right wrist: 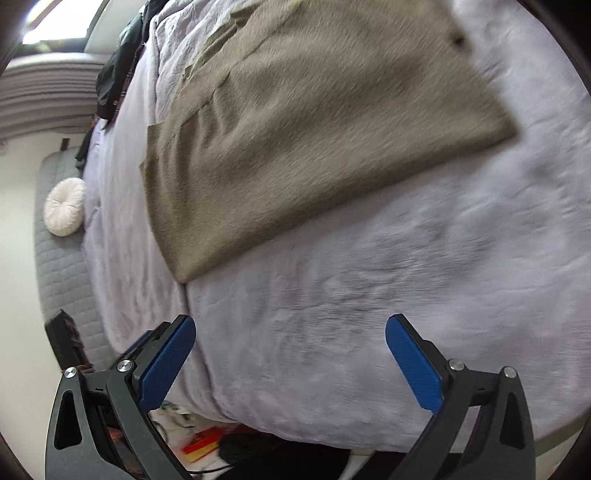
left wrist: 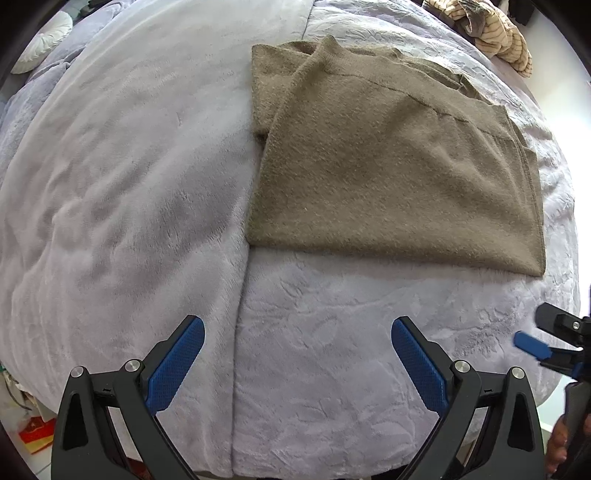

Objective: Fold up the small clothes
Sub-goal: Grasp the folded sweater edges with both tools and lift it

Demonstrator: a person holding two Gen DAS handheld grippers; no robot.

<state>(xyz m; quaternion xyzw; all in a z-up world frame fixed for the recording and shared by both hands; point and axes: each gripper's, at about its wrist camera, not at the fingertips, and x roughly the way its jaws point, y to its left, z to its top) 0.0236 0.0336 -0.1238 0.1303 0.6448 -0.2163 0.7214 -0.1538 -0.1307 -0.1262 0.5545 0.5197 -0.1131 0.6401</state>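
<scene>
Pale lavender plush blanket [left wrist: 122,177] covers the bed, bare and roomy on the left half and along the near strip below the garment; bed's near edge drops off just behind both tools, clutter on the floor there. Olive-brown fuzzy knit sweater [left wrist: 388,166] lies flat and partly folded on the right half of the bed, one side already turned over the body, straight hem edge facing the cameras, neckline end pointing away toward the far side; long axis runs roughly near-to-far, slightly skewed. Cream striped garment pile [left wrist: 495,33] sits past its far right corner, apart from it. White round tufted cushion [right wrist: 64,206] rests on a grey quilted mattress edge, well apart. Left hand-held gripper [left wrist: 297,360] has its blue pads spread wide, holding nothing, above the blanket. Right hand-held gripper [right wrist: 290,356] likewise spread wide, empty, short of the hem; right view is motion-blurred.
</scene>
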